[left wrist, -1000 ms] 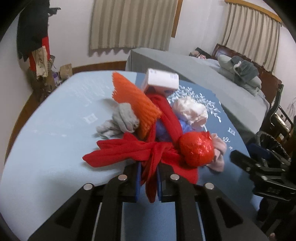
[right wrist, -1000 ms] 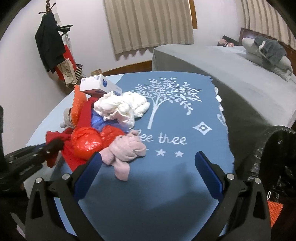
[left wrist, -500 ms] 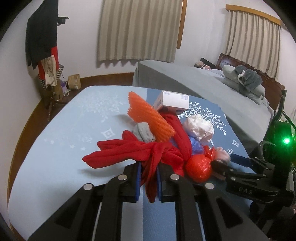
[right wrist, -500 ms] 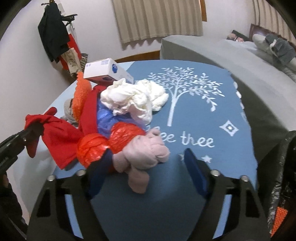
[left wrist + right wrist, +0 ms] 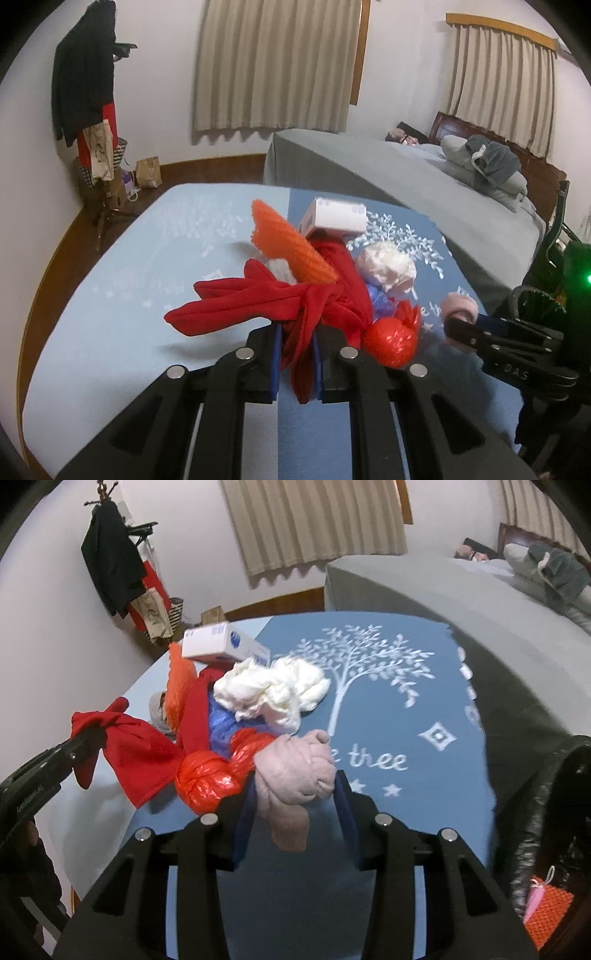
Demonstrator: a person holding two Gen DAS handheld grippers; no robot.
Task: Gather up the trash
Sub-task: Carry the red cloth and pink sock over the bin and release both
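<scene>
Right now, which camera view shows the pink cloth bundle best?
The right wrist view: the pink cloth bundle fills the middle, between the right gripper fingers. The left wrist view shows only a small blurred part.
</scene>
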